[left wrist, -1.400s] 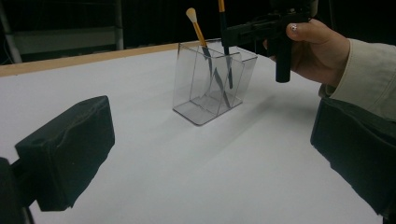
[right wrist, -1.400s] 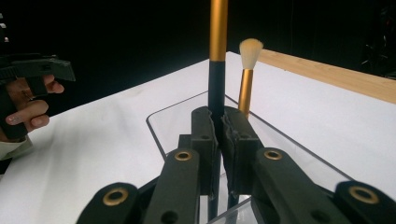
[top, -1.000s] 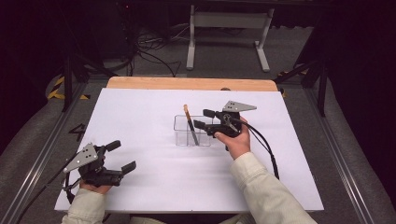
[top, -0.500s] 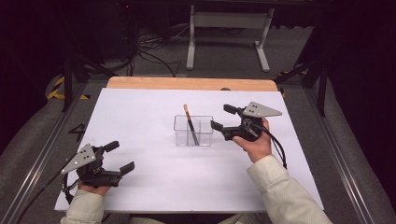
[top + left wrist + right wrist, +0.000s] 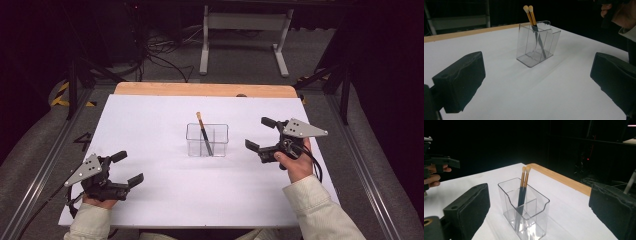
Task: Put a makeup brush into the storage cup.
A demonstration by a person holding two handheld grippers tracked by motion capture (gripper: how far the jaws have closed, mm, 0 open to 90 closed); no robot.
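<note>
Clear holder [image 5: 207, 140] stands upright mid-table [image 5: 150, 115], nearer the far edge than the near one. Two brushes [image 5: 523, 185] lean inside it, tips up, handles side by side. Right gripper [image 5: 260, 136] hovers just right of the holder, apart from it; its jaws have just been opening, now spread wide with nothing between. Left gripper [image 5: 128, 167] near the table's near-left corner, jaws spread, empty.
</note>
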